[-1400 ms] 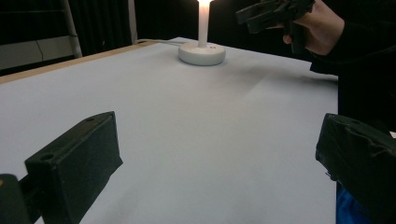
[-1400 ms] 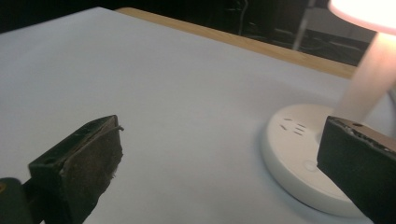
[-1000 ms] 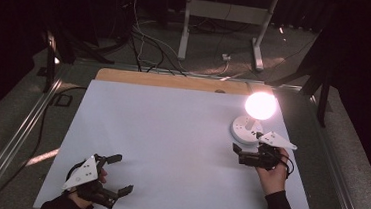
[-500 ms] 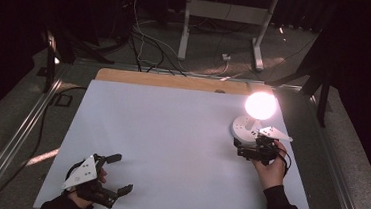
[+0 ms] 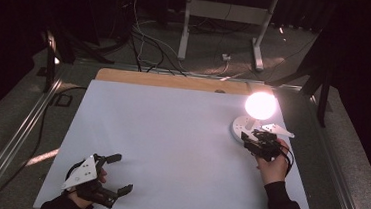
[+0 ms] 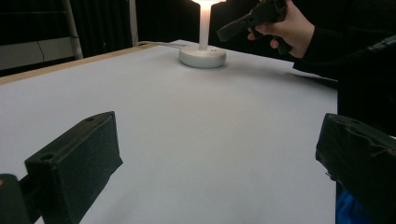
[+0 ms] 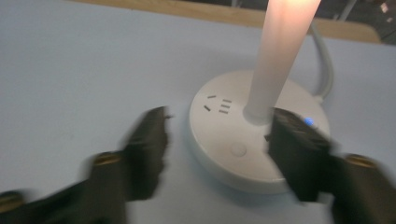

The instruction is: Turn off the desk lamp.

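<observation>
A small white lamp stands lit at the table's right, with a glowing bulb (image 5: 260, 105) on a round base (image 5: 242, 125). My right gripper (image 5: 246, 139) is open just in front of that base, held by a hand (image 5: 272, 167). In the right gripper view its blurred jaws stand wide apart on either side of the base (image 7: 247, 140), right next to the stem (image 7: 280, 56), a round button (image 7: 238, 149) and a blue light (image 7: 308, 122). My left gripper (image 5: 122, 173) rests open at the front left, with nothing between its jaws (image 6: 219, 158). It looks across at the lamp base (image 6: 202, 56) and the right gripper (image 6: 243, 21).
A white sheet (image 5: 171, 133) covers the table, with a wooden strip (image 5: 165, 80) along the far edge. The lamp's cord (image 7: 324, 60) runs off behind the base. On the dark floor beyond are cables (image 5: 143, 46) and a metal stand (image 5: 220, 17). A rail (image 5: 15, 136) runs along the left.
My right gripper has moved forward, up to the lamp's base. The left gripper has stayed at the front left, open.
</observation>
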{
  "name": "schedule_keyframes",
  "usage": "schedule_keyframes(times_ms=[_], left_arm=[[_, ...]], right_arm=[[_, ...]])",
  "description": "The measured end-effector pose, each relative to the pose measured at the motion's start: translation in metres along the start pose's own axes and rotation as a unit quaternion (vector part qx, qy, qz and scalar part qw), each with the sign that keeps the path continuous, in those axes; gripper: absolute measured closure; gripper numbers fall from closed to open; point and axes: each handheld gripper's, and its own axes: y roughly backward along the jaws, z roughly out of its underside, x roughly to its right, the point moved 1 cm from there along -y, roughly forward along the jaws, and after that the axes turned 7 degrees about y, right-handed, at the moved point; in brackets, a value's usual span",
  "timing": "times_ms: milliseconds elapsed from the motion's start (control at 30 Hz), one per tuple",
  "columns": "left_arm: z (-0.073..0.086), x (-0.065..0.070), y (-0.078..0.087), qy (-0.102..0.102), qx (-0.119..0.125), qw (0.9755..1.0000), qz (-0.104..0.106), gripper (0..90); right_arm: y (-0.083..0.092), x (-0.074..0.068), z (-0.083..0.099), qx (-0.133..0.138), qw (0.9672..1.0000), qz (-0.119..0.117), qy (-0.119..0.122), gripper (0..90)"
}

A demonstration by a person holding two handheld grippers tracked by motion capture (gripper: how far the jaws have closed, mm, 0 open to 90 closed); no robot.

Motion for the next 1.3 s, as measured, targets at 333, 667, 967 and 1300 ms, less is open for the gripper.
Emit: schedule_keyframes(times_ms=[333,667,967,1300], left_arm=[[0.0,0.0,0.0,0.0,0.0,1.0,0.0,0.5],[0.0,0.0,0.0,0.0,0.0,1.0,-0.001,0.5],[0.0,0.0,0.0,0.001,0.0,1.0,-0.002,0.5],[0.001,0.0,0.0,-0.004,-0.004,1.0,-0.006,0.5]], right_arm=[[-0.005,0.005,0.001,-0.007,0.9998,0.004,0.015,81.4],[-0.011,0.011,0.001,-0.024,0.9993,0.021,0.02,89.7],[-0.018,0.012,0.003,-0.033,0.9991,0.024,0.014,89.7],[-0.028,0.013,0.004,-0.044,0.9986,0.028,0.01,89.7]])
